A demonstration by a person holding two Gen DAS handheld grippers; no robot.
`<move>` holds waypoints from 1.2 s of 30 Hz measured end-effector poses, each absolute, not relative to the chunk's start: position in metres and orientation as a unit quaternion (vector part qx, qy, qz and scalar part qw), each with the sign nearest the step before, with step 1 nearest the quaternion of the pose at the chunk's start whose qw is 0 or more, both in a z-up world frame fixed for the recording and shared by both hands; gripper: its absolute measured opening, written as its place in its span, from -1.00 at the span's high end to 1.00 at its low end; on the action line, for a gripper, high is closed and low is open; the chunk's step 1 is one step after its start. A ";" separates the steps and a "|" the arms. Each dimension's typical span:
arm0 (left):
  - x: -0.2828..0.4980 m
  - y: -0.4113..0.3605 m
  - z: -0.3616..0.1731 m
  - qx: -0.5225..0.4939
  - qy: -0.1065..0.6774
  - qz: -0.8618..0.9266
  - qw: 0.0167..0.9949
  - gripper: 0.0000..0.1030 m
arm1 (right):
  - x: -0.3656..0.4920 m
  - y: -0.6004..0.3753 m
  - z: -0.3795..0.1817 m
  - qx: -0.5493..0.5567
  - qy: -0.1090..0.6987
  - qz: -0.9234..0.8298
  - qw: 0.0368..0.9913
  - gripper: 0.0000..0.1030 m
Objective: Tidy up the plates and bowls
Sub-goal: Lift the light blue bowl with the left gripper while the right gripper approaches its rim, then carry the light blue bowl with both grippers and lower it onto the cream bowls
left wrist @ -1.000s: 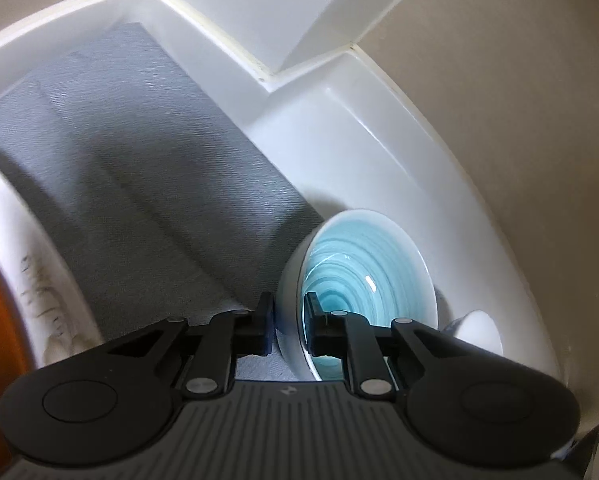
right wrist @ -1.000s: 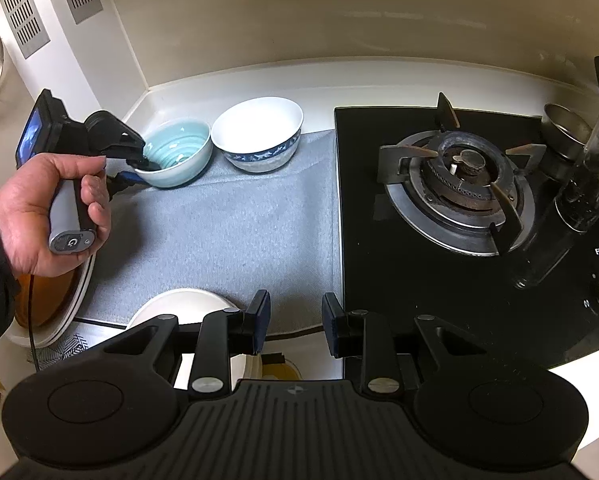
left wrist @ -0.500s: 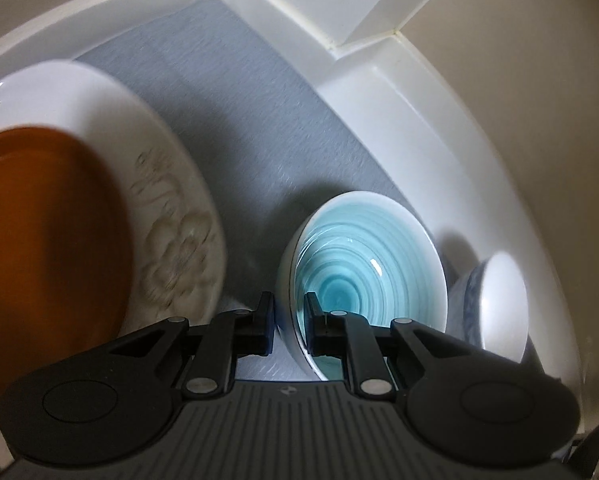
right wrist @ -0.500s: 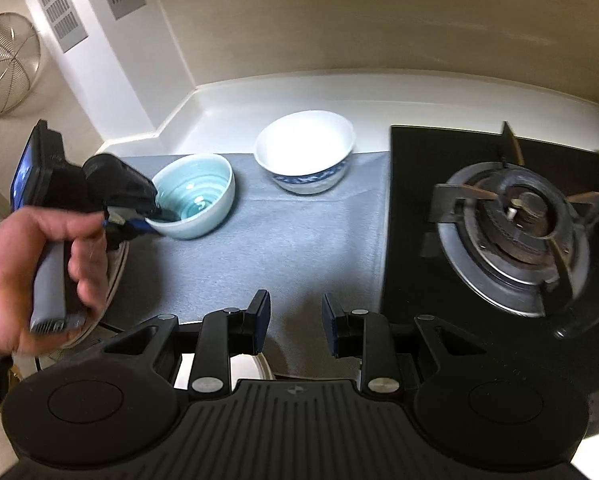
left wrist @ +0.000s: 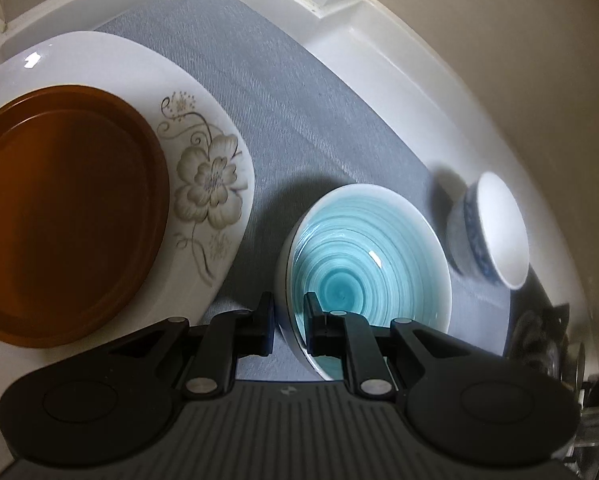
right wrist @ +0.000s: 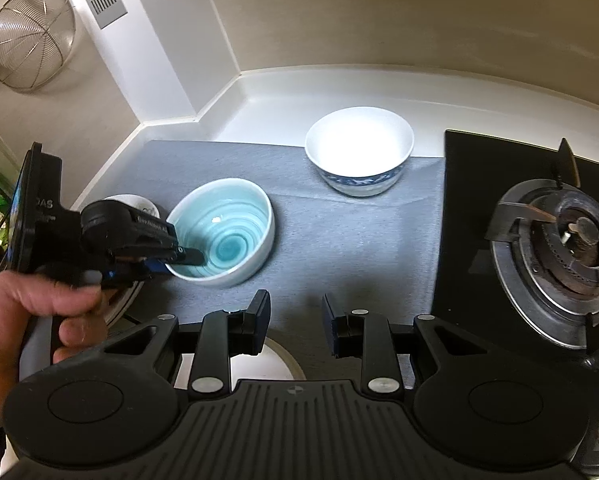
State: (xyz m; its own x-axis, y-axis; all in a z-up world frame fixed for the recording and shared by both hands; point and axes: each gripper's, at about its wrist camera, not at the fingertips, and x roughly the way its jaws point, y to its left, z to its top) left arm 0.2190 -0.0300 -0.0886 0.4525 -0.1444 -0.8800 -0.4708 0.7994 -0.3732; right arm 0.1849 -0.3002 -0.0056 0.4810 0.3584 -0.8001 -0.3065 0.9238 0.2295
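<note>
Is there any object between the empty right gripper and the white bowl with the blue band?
Nothing visible. Only bare grey mat lies between the right gripper and the white bowl. The teal bowl, clamped by the left gripper, sits off to the left.

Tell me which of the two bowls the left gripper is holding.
The turquoise swirl bowl, its rim pinched by the left gripper; the white bowl with the blue band stands apart, untouched.

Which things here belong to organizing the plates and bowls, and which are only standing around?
Belong to the job:
- turquoise bowl, its rim clamped by the left gripper
- white bowl with blue band
- flowered white plate
- brown plate lying on it

Only standing around:
- gas burner
- wire strainer on the wall
- grey mat
</note>
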 end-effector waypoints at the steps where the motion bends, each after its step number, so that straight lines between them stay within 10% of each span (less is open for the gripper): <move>1: 0.219 -0.030 -0.089 -0.298 0.514 0.100 0.798 0.69 | 0.185 -0.300 -0.006 0.028 0.471 0.194 0.860 0.41; 36: 0.219 -0.041 -0.079 -0.214 0.508 0.009 0.835 0.67 | 0.257 -0.260 -0.044 0.004 0.495 0.176 0.851 0.32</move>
State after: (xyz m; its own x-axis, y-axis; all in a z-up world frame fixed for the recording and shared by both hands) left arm 0.2195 -0.0411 -0.0794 0.4845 -0.2026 -0.8510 -0.2312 0.9086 -0.3479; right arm 0.2572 -0.2603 -0.0445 0.4476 0.3037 -0.8411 -0.2956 0.9379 0.1814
